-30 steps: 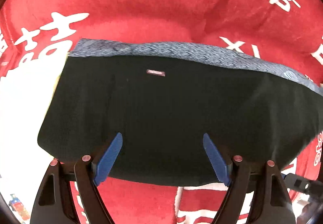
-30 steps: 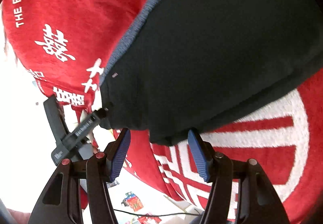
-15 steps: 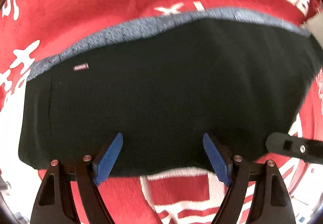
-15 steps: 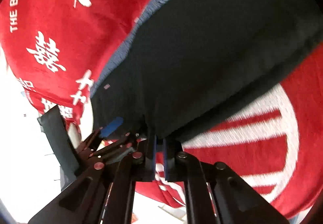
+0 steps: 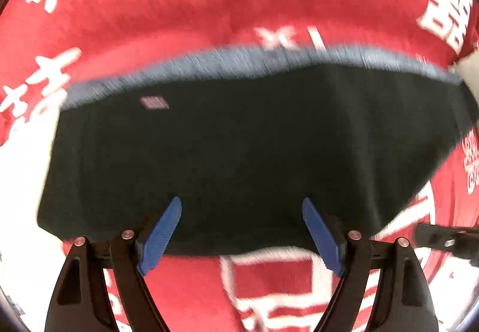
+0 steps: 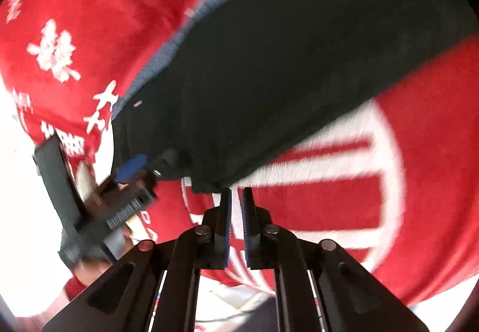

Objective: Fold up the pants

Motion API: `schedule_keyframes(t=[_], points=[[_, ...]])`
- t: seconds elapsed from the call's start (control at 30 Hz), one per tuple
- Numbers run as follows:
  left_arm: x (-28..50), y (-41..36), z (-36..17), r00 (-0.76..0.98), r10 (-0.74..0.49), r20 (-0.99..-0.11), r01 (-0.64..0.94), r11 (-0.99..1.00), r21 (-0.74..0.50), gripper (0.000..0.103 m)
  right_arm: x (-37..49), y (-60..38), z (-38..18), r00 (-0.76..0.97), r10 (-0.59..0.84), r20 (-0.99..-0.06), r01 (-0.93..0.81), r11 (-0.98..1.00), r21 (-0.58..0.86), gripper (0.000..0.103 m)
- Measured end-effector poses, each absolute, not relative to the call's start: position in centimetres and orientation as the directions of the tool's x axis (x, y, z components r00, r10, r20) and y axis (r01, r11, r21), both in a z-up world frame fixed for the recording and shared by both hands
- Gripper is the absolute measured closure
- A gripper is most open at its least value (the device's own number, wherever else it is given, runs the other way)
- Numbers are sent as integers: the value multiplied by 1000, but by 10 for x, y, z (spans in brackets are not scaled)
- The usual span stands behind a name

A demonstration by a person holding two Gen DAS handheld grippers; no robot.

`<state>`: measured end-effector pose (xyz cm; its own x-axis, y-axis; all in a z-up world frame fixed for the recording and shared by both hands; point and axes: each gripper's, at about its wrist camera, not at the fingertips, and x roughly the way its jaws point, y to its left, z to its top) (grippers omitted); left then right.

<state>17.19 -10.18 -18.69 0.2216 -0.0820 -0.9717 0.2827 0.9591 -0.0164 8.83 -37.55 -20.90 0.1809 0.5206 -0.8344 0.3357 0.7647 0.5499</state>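
Black pants (image 5: 239, 137) lie folded flat across the red blanket (image 5: 179, 3), the one with big white characters printed all over it. A blue-grey waistband (image 5: 239, 62) runs along the far edge, and a small pale label (image 5: 154, 102) sits just under it, over to the left. The picture is smeared, so fine detail in the cloth is lost.

The left gripper (image 5: 241, 200) hangs right over the near part of the pants, pointing steeply down. Its blue pads (image 5: 163, 233) stand wide apart with nothing pinched between them, only dark fabric showing below and the near fold line crossing under them. At the right edge of this view a black piece of the other tool pokes in beside the pants' corner.

Over to the right wrist view: the right gripper (image 6: 237, 191) has its fingers drawn almost together, with only a thin slit between the pads. The near edge of the pants gathers into a bunch at its fingertips, so it is nipping the cloth there, though only a sliver of fabric reaches the tips. From that pinch the dark cloth sweeps up and away to the right, over a white ring and white bars printed on the blanket. Beyond the blanket's left edge, everything is blown out to white.
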Motion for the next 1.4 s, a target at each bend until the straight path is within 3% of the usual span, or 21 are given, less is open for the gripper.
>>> schedule_keyframes(t=[0.07,0.13,0.2,0.33,0.37,0.4,0.47,0.63,0.73,0.8,0.87,1.0,1.23,1.4], points=[[191,-93,-184,263,-41,-964,271,962,32,19,107,-379,-187,217,428,-877,247,845,473,85],[217,-82,-186,296,13,-955,238,967,87,19,128,-383,-179,240,345,-908,203,896,394,60],[242,-70,-190,314,53,-948,205,971,122,19,149,-386,-178,255,264,-930,176,933,313,47],[275,-46,-209,343,181,-922,175,952,252,18,156,-395,-208,159,126,-979,194,968,156,48],[278,-36,-214,332,172,-928,165,957,237,14,147,-396,-212,188,139,-972,186,967,174,48],[280,-24,-217,327,147,-933,135,970,200,2,139,-394,-208,239,132,-962,152,973,172,48],[283,-8,-221,301,104,-948,94,986,138,0,130,-382,-205,237,79,-968,78,992,100,47],[283,-10,-213,271,100,-957,62,991,121,0,130,-373,-206,216,93,-972,72,991,111,22],[288,-29,-194,328,28,-944,116,991,70,0,136,-364,-209,194,80,-978,49,995,91,10],[294,-43,-195,360,61,-931,144,982,120,0,138,-357,-212,183,84,-980,20,996,89,2],[305,-49,-215,334,150,-931,140,968,207,0,135,-349,-214,177,62,-982,-10,998,62,1],[307,-28,-225,298,206,-932,61,970,234,0,137,-345,-211,163,61,-985,10,998,63,1],[272,-40,-179,315,61,-947,116,988,102,0,124,-390,-173,244,132,-961,178,968,178,0],[242,-102,-159,300,-94,-949,211,977,-30,0,125,-452,-153,307,92,-947,297,936,187,1]])
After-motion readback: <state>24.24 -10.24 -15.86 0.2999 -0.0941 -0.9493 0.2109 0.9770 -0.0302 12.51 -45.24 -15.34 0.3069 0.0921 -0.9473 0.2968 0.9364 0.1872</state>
